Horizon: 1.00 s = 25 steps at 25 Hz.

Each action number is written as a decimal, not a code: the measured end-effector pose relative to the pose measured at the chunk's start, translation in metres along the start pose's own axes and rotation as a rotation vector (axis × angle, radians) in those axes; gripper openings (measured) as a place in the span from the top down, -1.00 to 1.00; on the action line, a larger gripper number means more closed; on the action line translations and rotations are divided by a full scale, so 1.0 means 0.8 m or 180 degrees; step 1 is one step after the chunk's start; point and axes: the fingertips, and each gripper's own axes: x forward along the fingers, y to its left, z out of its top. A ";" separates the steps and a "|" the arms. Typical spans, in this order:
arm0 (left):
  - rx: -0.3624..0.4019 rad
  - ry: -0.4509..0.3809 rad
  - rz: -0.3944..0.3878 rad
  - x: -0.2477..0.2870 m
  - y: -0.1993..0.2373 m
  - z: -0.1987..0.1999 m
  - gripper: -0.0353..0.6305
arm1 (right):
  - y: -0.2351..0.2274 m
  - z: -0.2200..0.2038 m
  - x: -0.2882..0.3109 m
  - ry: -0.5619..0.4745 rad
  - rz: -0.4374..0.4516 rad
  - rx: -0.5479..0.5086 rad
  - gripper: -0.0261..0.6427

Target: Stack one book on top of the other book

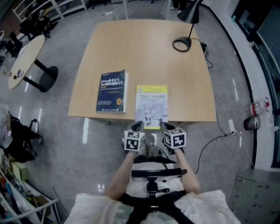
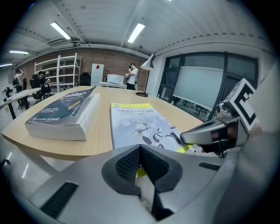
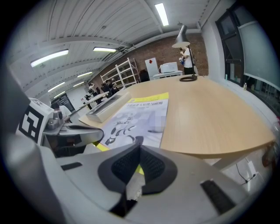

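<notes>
My left tool [image 1: 136, 126] and right tool [image 1: 165, 126]: clenched, empty. The thin book [image 1: 151, 106] looks light, probably floppy; I'd pinch its near edge.

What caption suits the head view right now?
Left gripper and right gripper, both shut and empty, at the table edge facing a thick blue book beside a thin yellow-white book.

dark blue book [image 1: 112, 92], white book [image 1: 151, 106] with yellow bands, light wood table [image 1: 144, 52], black lamp [image 1: 191, 13], grey floor [image 1: 57, 131]
</notes>
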 end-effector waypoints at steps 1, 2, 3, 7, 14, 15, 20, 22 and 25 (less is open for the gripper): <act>0.0004 0.0007 -0.0014 -0.001 -0.002 -0.002 0.87 | 0.000 -0.002 -0.001 -0.0001 -0.0004 0.0018 0.92; -0.0007 0.0012 -0.0030 -0.002 -0.003 -0.003 0.87 | 0.000 -0.003 -0.001 0.0000 -0.0006 0.0037 0.92; -0.0039 0.0010 -0.0049 -0.003 -0.003 -0.004 0.87 | 0.000 -0.003 -0.001 -0.0003 -0.0001 0.0056 0.92; -0.0354 -0.0161 -0.0045 -0.005 0.014 -0.005 0.87 | -0.002 0.002 -0.006 -0.0112 0.0026 0.0017 0.92; -0.0376 -0.0195 -0.0258 -0.032 0.028 -0.011 0.87 | -0.030 0.006 -0.040 -0.0332 0.0062 0.0424 0.90; -0.0451 -0.0238 -0.0279 -0.035 0.031 -0.010 0.87 | -0.033 0.007 -0.042 -0.0340 0.0097 0.0508 0.85; -0.0627 -0.0269 -0.0391 -0.033 0.038 -0.002 0.67 | -0.032 0.005 -0.030 -0.0178 0.0309 0.0781 0.30; -0.0743 -0.0209 -0.0446 -0.027 0.038 -0.006 0.38 | -0.032 0.000 -0.021 -0.0094 0.0353 0.0848 0.28; -0.0961 -0.0112 -0.0591 -0.020 0.035 -0.018 0.12 | -0.031 -0.001 -0.012 -0.0036 0.0381 0.0904 0.25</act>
